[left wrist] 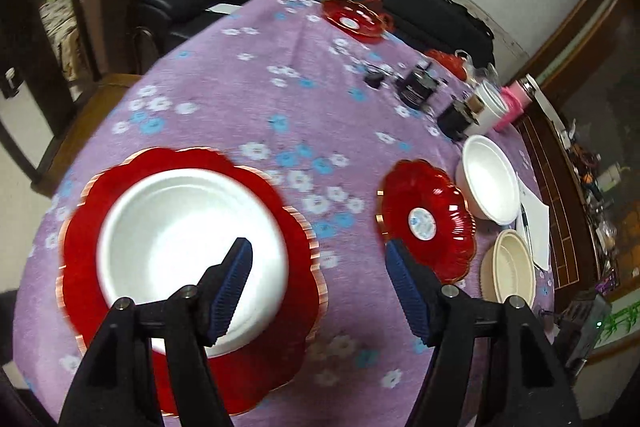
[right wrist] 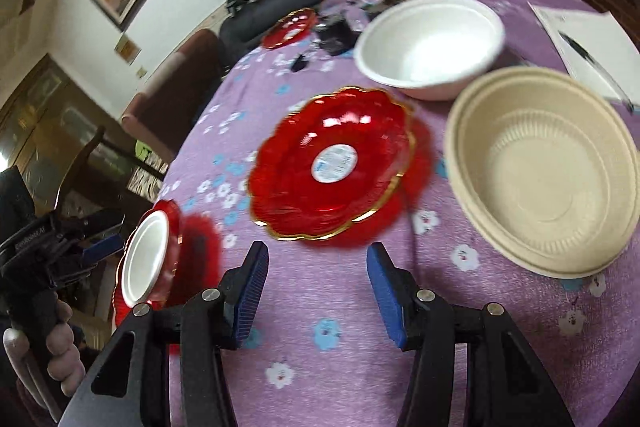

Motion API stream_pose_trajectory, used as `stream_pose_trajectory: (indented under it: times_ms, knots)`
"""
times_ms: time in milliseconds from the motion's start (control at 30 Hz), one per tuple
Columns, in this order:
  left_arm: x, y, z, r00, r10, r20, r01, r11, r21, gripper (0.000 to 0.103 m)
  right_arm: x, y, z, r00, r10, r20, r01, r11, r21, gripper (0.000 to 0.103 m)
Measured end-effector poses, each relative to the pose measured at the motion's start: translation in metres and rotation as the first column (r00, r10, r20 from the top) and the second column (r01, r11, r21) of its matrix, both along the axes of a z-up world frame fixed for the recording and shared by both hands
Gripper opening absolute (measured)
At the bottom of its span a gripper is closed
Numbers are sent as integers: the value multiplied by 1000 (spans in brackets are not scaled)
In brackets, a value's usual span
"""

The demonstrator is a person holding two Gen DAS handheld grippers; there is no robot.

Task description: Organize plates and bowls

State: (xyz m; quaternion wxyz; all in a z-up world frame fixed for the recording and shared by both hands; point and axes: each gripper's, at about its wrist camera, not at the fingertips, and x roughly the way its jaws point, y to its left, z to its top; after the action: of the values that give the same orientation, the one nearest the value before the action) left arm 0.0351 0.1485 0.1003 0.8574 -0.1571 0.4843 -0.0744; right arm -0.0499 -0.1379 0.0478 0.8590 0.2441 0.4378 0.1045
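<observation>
Two hand-held grippers, alike: left gripper (left wrist: 318, 291) and right gripper (right wrist: 316, 293) with black plastic arms, silver round screws at the joints, blue ribbed pads (right wrist: 252, 293). Bare-skinned left hand (right wrist: 60, 351) around a black handle, white lettering above.

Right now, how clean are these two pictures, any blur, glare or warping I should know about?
Left wrist view: motion blur smears the rim of the big red plate under the white bowl; fisheye bends the table edge. Right wrist view: the red plate with the sticker shows white glare spots and a red ghost along its near edge; the beige bowl is soft-edged, and the far clutter is blurred.
</observation>
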Motion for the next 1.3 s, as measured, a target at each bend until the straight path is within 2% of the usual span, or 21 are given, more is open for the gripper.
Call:
stream_pose_trajectory:
  times_ms: [133,400,667,800,867,967,1133,1200,1267,1300]
  knots:
    - [19,-29,-6,1000,-27,-6,27,1000,13,68,12,-4,-10,999,-22,-24,22,1000,5,56]
    - [68,-66,-41,996,11,-89,-13,1000,-12,68,47,-2,-33,993,-86,-79,89,996,32,56]
    - [103,-81,-66,990,31,-137,-30,1000,9,68,64,-10,-37,991,-134,-19,135,990,32,56]
    - [115,-92,-81,987,12,-160,-8,1000,25,68,64,-5,-37,992,-122,24,122,992,-13,56]
    - [117,-99,-82,990,9,-141,-1,999,52,68,64,0,-36,993,-113,36,115,992,-42,56]
    - [119,-108,-83,991,-15,-137,26,997,75,68,66,0,-36,993,-113,39,115,993,-33,56]
    - [112,-129,-84,989,-72,-130,91,986,140,68,66,-5,-38,993,-115,31,116,993,-24,43]
    - [109,-132,-84,989,-65,-134,90,978,187,64,65,-6,-38,992,-123,29,123,992,-26,39]
    - [106,-131,-83,990,-57,-131,83,975,206,45,64,-10,-39,991,-132,21,132,991,-17,31]
    - [105,-130,-82,990,-53,-131,80,975,207,42,63,-13,-40,990,-141,19,141,990,-4,28]
